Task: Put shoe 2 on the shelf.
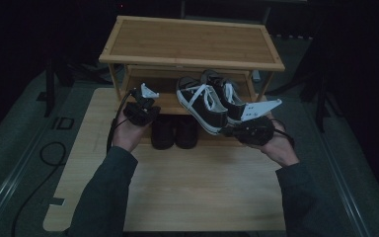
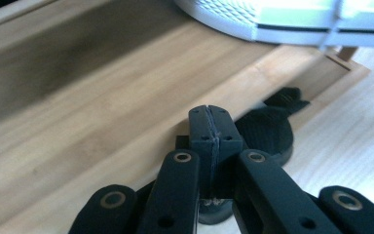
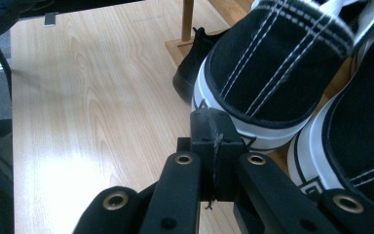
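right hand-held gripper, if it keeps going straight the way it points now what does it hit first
Most likely the heel of the nearer black-and-white sneaker, which sits just beyond the shut right hand-held gripper tips. Depth is hard to judge, so whether they already touch is unclear.

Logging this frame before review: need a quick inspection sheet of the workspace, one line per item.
Surface: light wooden table, bare in front of the rack.
Job's things: pair of black-and-white sneakers on the lower shelf of the wooden shoe rack, heels overhanging the front edge; pair of dark shoes on the table below that shelf.
Clutter: nothing seen.
Grippers: left gripper shut, empty, beside the rack's left post; right gripper shut, empty, tips close at the near sneaker's heel, contact unclear.
Cables: black cable looping on the floor at left; one trails from the left gripper.
Surroundings: dark room, grey floor, dark stand legs either side.
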The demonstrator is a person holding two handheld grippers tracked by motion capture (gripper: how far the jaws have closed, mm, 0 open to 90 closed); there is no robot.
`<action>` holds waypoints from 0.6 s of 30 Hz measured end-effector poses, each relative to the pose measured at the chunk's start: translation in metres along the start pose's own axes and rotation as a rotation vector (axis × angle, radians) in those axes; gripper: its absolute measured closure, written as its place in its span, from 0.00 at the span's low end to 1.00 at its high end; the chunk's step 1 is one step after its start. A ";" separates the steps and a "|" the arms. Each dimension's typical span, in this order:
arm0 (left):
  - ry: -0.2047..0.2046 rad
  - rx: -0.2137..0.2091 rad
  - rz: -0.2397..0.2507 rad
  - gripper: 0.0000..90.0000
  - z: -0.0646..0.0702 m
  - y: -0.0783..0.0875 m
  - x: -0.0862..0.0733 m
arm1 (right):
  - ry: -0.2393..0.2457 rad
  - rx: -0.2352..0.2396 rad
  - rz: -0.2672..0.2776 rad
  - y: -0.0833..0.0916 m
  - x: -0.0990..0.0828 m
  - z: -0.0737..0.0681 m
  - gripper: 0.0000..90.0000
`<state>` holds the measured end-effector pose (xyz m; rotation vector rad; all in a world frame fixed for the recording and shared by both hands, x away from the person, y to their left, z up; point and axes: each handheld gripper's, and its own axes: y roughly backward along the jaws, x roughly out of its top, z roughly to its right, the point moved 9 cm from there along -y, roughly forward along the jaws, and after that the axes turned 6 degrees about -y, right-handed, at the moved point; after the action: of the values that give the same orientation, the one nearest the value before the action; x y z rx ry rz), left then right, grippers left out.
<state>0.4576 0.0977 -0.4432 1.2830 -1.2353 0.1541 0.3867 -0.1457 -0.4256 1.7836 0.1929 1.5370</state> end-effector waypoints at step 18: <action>0.003 0.041 -0.028 1.00 -0.021 -0.021 0.007 | 0.008 0.006 -0.004 0.000 -0.004 0.001 1.00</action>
<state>0.4877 0.1026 -0.4471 1.3346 -1.2160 0.1619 0.3866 -0.1487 -0.4292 1.7803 0.2056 1.5425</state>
